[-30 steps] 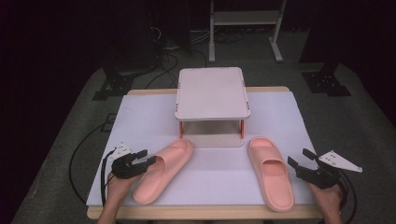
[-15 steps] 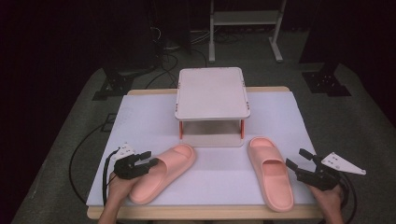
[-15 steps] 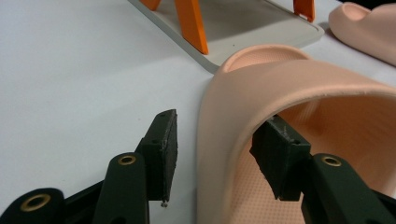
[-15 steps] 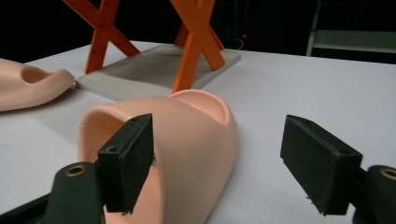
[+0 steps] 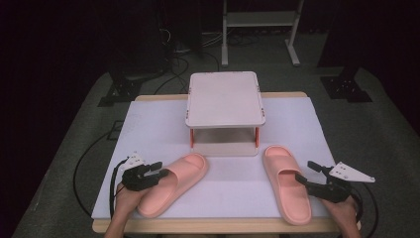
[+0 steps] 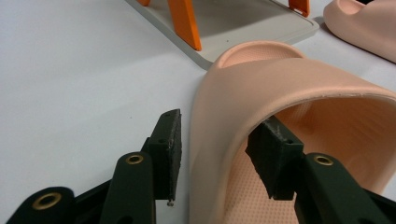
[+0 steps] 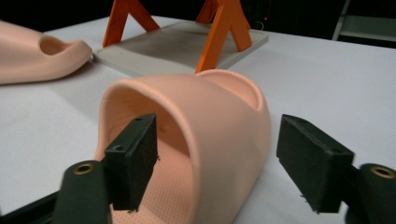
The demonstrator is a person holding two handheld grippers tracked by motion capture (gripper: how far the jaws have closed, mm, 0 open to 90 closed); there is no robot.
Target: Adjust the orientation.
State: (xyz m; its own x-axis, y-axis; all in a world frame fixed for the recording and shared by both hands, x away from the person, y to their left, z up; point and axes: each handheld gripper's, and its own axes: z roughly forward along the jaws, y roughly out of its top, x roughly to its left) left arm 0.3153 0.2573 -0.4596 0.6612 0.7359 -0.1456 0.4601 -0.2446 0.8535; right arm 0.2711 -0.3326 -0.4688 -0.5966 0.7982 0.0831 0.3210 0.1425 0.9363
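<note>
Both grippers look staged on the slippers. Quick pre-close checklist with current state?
1. Left gripper straddles the strap wall of the left slipper, one jaw inside, one outside: ok.
2. Right gripper straddles the strap of the right slipper the same way: ok.
3. Both sets of jaws open with a gap to the strap: ok.
4. Both slippers flat on the white mat: ok.
5. Slipper toes clear of the rack: the left one lies close to its base, contact cannot tell; the right one apart: ok.
6. Jaw reach along the strap enough for a firm hold: cannot tell.
</note>
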